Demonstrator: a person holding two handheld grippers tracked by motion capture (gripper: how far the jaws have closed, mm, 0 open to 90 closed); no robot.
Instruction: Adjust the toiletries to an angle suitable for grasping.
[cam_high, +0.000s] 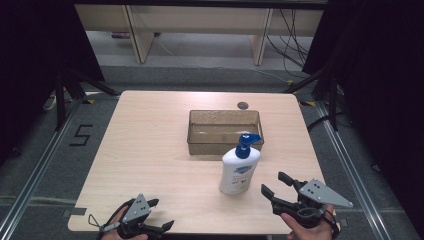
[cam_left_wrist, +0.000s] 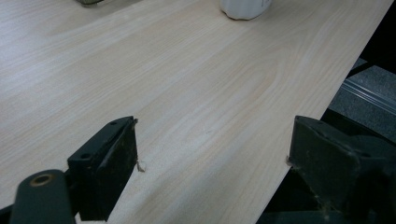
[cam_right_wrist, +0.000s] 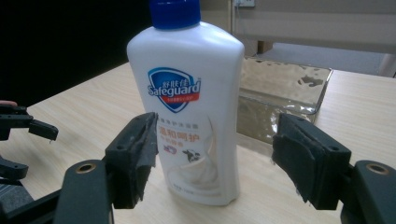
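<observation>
A white pump bottle (cam_high: 239, 169) with a blue cap stands upright a little right of centre in the high view, on the pale wooden surface (cam_high: 150, 150). Directly above it in that frame, just beside it, sits a clear brownish plastic bin (cam_high: 224, 131); whether the two touch cannot be told. In the right gripper view the bottle (cam_right_wrist: 189, 102) takes the middle of the frame, its blue-and-red shield label facing the camera, and the bin (cam_right_wrist: 285, 88) lies behind it toward the upper right.

The right tool (cam_high: 276, 186) is at the lower right of the high view, held in a hand (cam_high: 307, 227) at the bottom edge, its jaws spread and pointing up-left toward the bottle. In its own view the right tool (cam_right_wrist: 219, 163) is released: the two black jaws stand apart on either side of the bottle's lower body, neither pressing on it, though the left one sits very close to the bottle's edge.

The left tool (cam_high: 157, 214) rests at the lower left of the high view, near the surface's bottom edge and well apart from the bottle. It too is released; in the left gripper view the left tool (cam_left_wrist: 212, 149) shows wide-set jaws with bare wood between them, and the bottle's white base (cam_left_wrist: 245, 7) at the top edge.
</observation>
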